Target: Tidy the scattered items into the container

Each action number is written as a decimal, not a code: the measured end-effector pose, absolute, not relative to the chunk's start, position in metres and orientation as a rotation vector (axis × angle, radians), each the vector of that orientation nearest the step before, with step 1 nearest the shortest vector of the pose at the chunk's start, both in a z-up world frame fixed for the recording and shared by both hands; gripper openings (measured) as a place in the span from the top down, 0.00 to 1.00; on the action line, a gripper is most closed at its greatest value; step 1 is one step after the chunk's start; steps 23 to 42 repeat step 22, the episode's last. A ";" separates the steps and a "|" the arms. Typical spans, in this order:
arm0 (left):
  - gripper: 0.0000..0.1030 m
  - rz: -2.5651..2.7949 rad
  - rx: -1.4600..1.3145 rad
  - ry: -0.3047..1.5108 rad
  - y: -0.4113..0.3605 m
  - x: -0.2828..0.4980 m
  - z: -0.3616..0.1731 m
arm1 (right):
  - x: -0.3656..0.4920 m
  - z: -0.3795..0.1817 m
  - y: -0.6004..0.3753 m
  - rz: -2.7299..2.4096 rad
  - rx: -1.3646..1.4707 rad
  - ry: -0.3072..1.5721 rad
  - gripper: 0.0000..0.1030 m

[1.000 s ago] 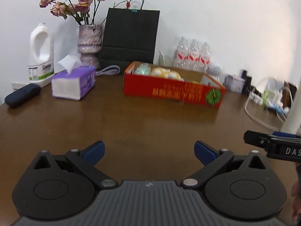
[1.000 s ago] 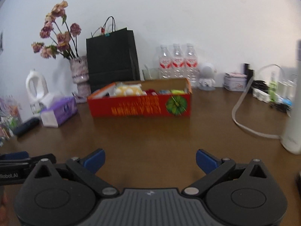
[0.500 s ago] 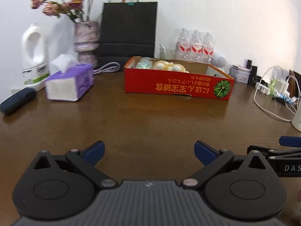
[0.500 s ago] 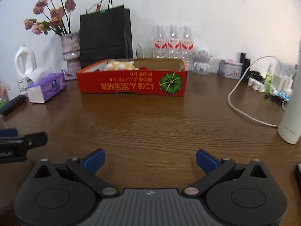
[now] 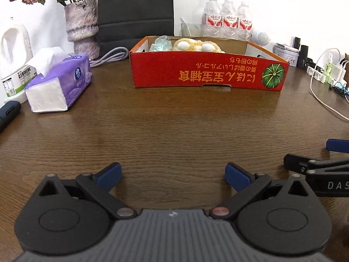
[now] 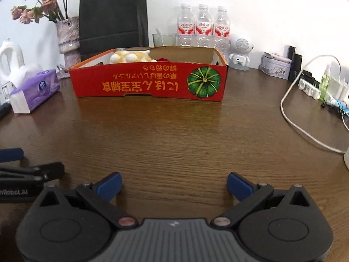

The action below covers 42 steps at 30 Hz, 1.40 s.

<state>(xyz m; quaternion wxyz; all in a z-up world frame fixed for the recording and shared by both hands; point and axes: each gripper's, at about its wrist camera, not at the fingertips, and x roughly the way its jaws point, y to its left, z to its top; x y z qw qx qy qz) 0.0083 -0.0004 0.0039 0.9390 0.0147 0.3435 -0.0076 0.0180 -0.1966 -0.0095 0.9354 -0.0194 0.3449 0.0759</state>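
On the far side of the counter (image 5: 174, 131) I see the red cardboard box (image 5: 207, 74), standing between the purple tissue pack (image 5: 59, 83) and the white cable (image 6: 301, 118). Inside it, at the left end, lie a yellow plush toy (image 5: 196, 44) and a clear wrapped item (image 5: 160, 43). My left hand-held gripper (image 5: 173, 173) hangs low over bare wood, its blue pads wide apart and grasping nothing. My right hand-held gripper (image 6: 174, 184) is just beside it, also released and empty. Both are well apart from the box.
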 end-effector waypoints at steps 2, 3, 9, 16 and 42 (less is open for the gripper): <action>0.00 -0.017 0.027 0.703 0.000 0.009 0.004 | 0.019 -0.009 -0.195 0.161 -0.043 0.706 0.00; 0.00 -0.017 0.026 0.703 0.000 0.009 0.004 | 0.019 -0.009 -0.195 0.162 -0.043 0.706 0.00; 0.00 -0.021 0.022 0.705 0.000 0.010 0.005 | 0.019 -0.009 -0.195 0.161 -0.044 0.706 0.00; 0.00 -0.020 0.019 0.705 0.001 0.010 0.004 | 0.021 -0.010 -0.194 0.151 -0.043 0.706 0.00; 0.00 -0.021 0.016 0.705 0.001 0.010 0.005 | 0.021 -0.010 -0.194 0.151 -0.043 0.706 0.00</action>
